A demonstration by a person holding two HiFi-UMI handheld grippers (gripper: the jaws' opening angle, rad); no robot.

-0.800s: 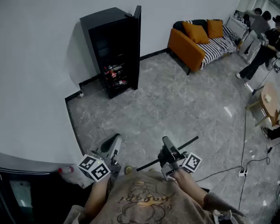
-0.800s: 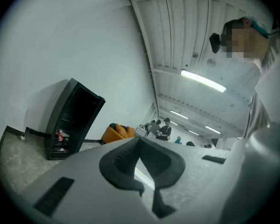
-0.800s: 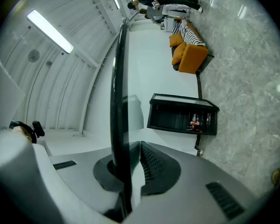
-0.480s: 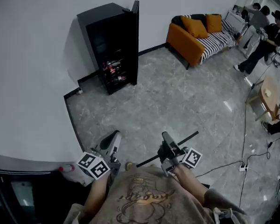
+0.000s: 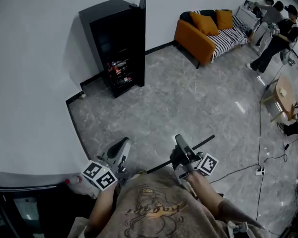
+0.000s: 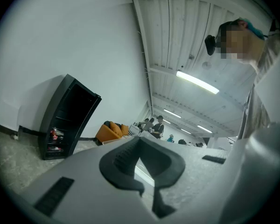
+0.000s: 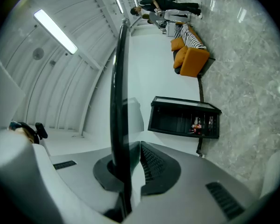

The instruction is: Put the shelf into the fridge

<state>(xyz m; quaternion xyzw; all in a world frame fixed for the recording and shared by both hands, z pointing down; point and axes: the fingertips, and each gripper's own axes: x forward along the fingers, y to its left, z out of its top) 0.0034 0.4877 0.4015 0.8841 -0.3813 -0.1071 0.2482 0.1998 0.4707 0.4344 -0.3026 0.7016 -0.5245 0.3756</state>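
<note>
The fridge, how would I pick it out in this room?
Follow the long white wall down to the grey stone floor. The fridge stands against it, left of the orange sofa in the head view: the only tall black cabinet, door swung open, colourful containers on its lower shelves.

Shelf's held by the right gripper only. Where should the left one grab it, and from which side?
Probably the dark edge strip of the shelf, on the free stretch left of the right gripper, which is shut on it about mid-length. Open the left gripper, now shut on nothing, and come from the person's left, jaws across the thickness: it's a thin flat pane.
</note>
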